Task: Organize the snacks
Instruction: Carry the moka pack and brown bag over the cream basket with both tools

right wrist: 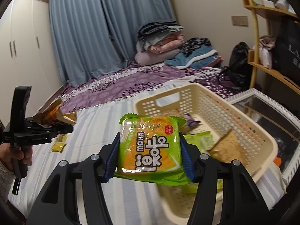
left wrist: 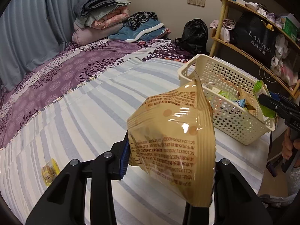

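Observation:
My left gripper (left wrist: pixel 169 161) is shut on a tan snack bag (left wrist: pixel 172 140) with red print and holds it above the striped bed sheet, left of the cream perforated basket (left wrist: pixel 223 71). The left gripper also shows in the right wrist view (right wrist: pixel 61 125) with the tan bag (right wrist: pixel 54 116). My right gripper (right wrist: pixel 150 155) is shut on a green noodle packet (right wrist: pixel 150 146) and holds it over the basket's (right wrist: pixel 249 129) near rim. The right gripper shows in the left wrist view (left wrist: pixel 262 98) with the green packet (left wrist: pixel 261 97). Several snacks (left wrist: pixel 232 98) lie inside the basket.
A small yellow snack packet (left wrist: pixel 49 171) lies on the sheet at the left, also in the right wrist view (right wrist: pixel 59 143). Folded bedding (left wrist: pixel 101 18) and a black backpack (left wrist: pixel 195 35) sit at the far end. A wooden shelf (left wrist: pixel 262 43) stands right, with a glass-topped table (right wrist: pixel 266 110) beside the basket.

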